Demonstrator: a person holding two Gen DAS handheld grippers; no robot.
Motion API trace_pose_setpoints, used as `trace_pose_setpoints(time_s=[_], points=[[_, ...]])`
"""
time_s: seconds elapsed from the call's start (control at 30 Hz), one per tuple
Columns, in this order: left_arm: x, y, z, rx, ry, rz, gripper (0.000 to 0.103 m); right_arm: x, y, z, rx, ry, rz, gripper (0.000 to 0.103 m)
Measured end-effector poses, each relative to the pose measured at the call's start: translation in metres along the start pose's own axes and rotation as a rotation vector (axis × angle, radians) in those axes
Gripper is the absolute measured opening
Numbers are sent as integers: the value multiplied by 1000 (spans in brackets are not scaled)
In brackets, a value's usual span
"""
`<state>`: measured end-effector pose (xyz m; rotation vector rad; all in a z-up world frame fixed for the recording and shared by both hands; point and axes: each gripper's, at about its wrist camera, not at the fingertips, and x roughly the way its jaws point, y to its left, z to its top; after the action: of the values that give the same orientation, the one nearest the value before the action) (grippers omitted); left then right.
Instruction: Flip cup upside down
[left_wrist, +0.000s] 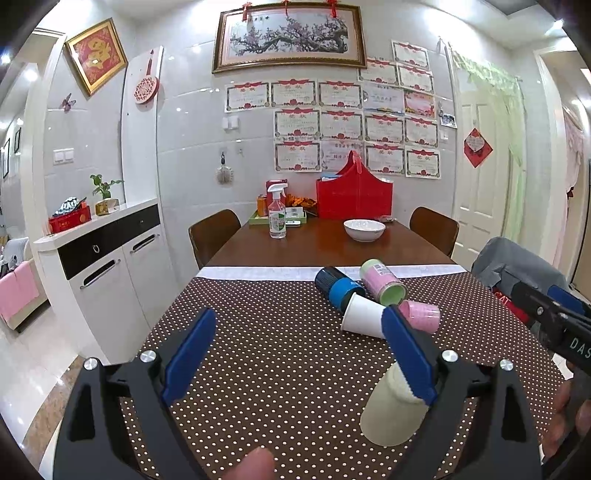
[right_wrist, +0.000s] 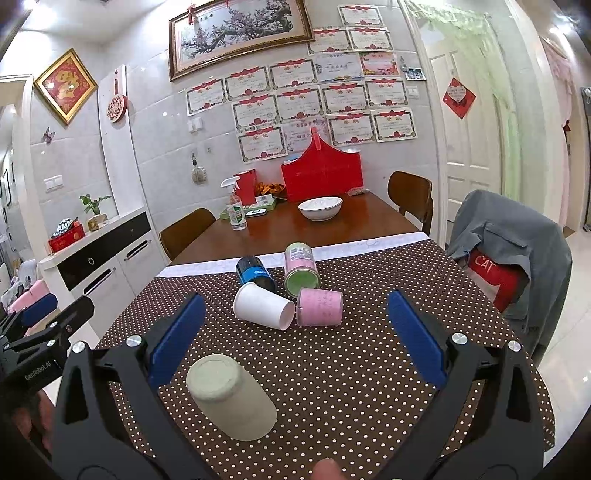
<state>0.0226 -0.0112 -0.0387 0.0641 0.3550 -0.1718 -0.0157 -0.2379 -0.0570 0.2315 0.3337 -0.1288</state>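
Observation:
A pale green cup (right_wrist: 232, 398) stands upside down on the dotted brown cloth, near the front; it also shows in the left wrist view (left_wrist: 391, 410), partly behind my left gripper's right finger. Further back several cups lie on their sides: a white paper cup (right_wrist: 264, 305), a pink cup (right_wrist: 319, 307), a green-and-pink cup (right_wrist: 301, 269) and a blue-and-black cup (right_wrist: 255, 273). My left gripper (left_wrist: 299, 350) is open and empty, above the cloth, left of the pale cup. My right gripper (right_wrist: 295, 334) is open and empty, with the pale cup beside its left finger.
The dotted cloth (right_wrist: 362, 369) covers the near end of a wooden table. At the far end stand a white bowl (right_wrist: 320, 208), a spray bottle (right_wrist: 236, 210) and a red basket (right_wrist: 322, 173). Chairs flank the table; one at the right carries a grey jacket (right_wrist: 517, 251).

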Motion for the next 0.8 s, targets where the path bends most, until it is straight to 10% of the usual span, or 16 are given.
trace_pose_setpoints(time_s=[0.8], points=[[-6,21,-11,-13,-10,87,90,9,26,-27,-93,81,54,97]])
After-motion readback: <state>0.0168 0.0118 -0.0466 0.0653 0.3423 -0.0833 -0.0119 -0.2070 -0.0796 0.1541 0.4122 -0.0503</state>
